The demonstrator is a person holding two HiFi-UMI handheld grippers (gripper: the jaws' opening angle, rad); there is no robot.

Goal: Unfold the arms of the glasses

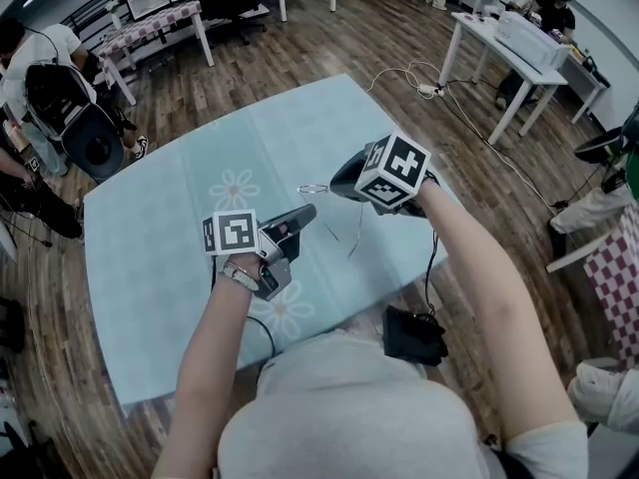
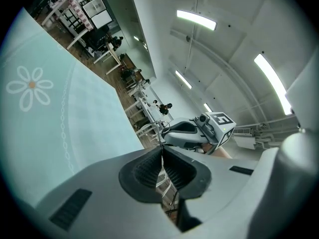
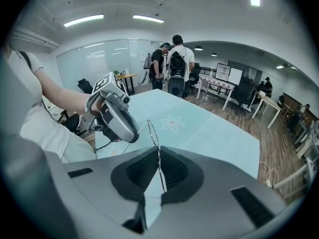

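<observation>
Item: wire-framed glasses (image 1: 318, 190), held in the air over the light-blue, flower-printed tabletop (image 1: 180, 198), toward its near edge, between both grippers.
Left gripper (image 1: 303, 215): fingers (image 2: 142, 171) closed together on a thin wire part of the glasses.
Right gripper (image 1: 337, 184): fingers (image 3: 174, 171) closed on the round lens rim.
One thin arm of the glasses hangs downward.

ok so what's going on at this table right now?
A person works a handheld claw in each hand over a pale blue table. Both are shut on a thin wire-frame pair of glasses, held in the air between them. The left claw pinches one part of the wire and the right claw another, just below a lens rim. The thin arms hang under the frame; I can't tell how far they are unfolded.
</observation>
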